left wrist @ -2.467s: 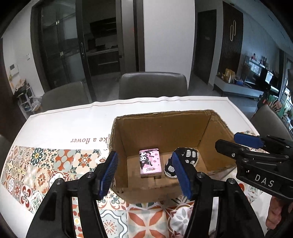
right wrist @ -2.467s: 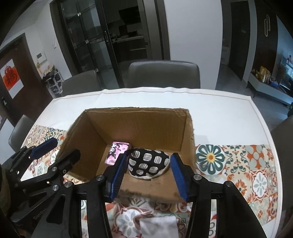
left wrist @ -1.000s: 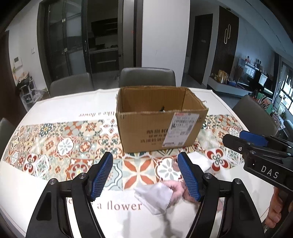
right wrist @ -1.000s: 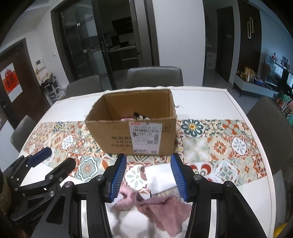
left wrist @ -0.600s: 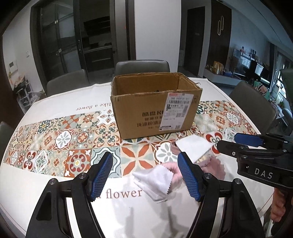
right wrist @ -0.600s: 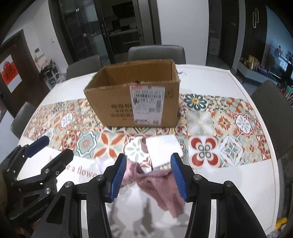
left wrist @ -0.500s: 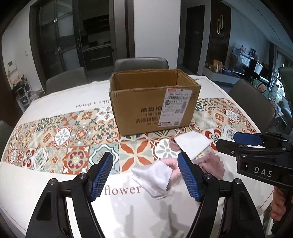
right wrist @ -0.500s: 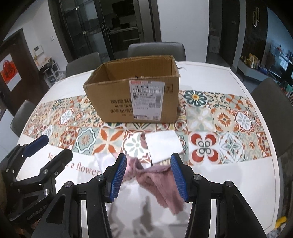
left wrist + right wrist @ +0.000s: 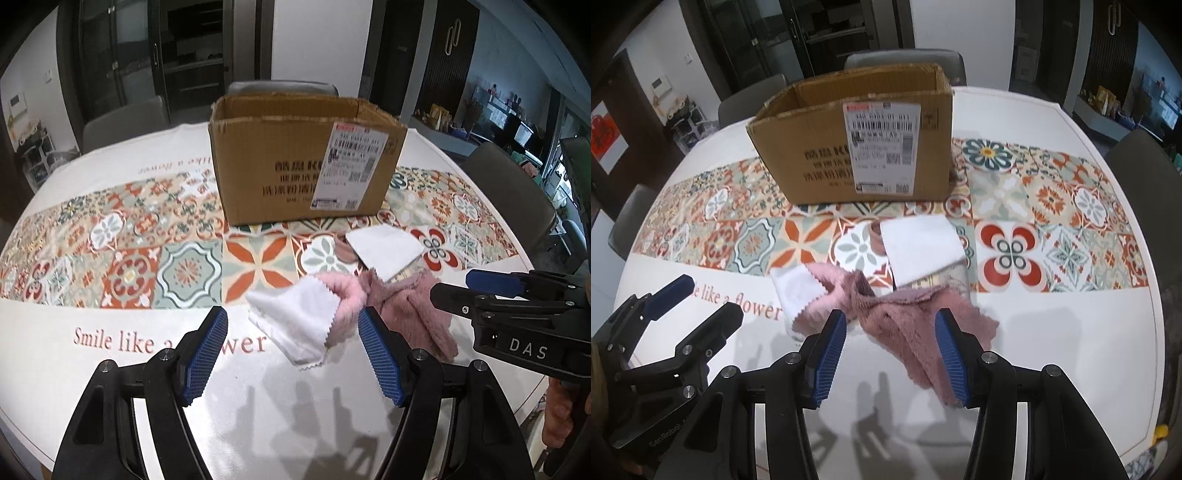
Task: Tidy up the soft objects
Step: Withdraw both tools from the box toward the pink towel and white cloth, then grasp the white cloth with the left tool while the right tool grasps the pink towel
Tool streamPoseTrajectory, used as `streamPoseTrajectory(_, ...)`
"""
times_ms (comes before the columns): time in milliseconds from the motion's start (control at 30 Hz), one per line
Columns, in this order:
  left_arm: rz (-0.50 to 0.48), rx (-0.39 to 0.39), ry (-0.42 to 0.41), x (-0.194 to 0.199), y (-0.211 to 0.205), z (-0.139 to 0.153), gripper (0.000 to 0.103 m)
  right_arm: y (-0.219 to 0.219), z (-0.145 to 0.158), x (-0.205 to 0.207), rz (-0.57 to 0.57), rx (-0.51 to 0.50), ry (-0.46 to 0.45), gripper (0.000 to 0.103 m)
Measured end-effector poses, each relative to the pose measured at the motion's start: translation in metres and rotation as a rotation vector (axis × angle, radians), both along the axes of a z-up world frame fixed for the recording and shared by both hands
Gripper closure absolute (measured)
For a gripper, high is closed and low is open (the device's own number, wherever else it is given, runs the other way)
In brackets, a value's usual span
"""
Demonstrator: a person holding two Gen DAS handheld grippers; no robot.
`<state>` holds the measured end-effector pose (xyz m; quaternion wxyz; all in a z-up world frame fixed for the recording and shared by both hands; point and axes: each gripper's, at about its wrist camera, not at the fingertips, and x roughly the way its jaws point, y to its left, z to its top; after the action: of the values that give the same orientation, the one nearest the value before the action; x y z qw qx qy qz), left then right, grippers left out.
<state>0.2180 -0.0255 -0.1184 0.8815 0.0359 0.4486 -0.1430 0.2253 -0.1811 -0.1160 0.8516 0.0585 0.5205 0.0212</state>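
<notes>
A heap of soft cloths lies on the table in front of an open cardboard box [image 9: 306, 162] [image 9: 857, 147]. A white zigzag-edged cloth [image 9: 295, 321] [image 9: 796, 291] lies on the left, a fluffy pink cloth [image 9: 406, 310] [image 9: 905, 321] in the middle and right, and a flat white square cloth [image 9: 384, 247] [image 9: 919, 247] nearest the box. My left gripper [image 9: 291, 358] is open and empty just short of the white zigzag cloth. My right gripper [image 9: 890, 350] is open, its fingers on either side of the pink cloth's near edge.
The table [image 9: 110, 369] has a patterned tile runner and white border with printed words. Grey chairs stand behind the box and at the sides. The right gripper [image 9: 491, 291] shows in the left wrist view, the left gripper [image 9: 690, 306] in the right wrist view.
Both grippers have pulled back from over the box and dropped lower toward the cloths at the table's near side. Both stay open.
</notes>
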Motion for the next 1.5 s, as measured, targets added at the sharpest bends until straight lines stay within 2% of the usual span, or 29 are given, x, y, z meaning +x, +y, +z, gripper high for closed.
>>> streamPoseTrajectory(633, -0.012, 0.010, 0.175, 0.014, -0.003, -0.068, 0.031, 0.001, -0.057, 0.009, 0.017, -0.026, 0.159, 0.051)
streamPoseTrajectory(900, -0.027, 0.055, 0.178, 0.026, -0.006, -0.086, 0.031, 0.002, -0.072, 0.017, 0.024, -0.047, 0.182, 0.051)
streamPoseTrajectory(1167, -0.018, 0.051, 0.205, 0.034, -0.004, -0.103, 0.032, 0.004, -0.087, 0.024, 0.021, -0.065, 0.202, 0.051)
streamPoseTrajectory(1233, -0.024, 0.044, 0.209, 0.034, -0.004, -0.105, 0.040, 0.003, -0.090, 0.026, 0.015, -0.062, 0.205, 0.051)
streamPoseTrajectory(1367, -0.037, 0.047, 0.201, 0.033, -0.005, -0.104, 0.047, 0.002, -0.093, 0.028, 0.011, -0.045, 0.206, 0.051)
streamPoseTrajectory(1500, -0.053, 0.052, 0.198, 0.032, -0.007, -0.103, 0.063, 0.003, -0.093, 0.027, 0.018, -0.045, 0.199, 0.054)
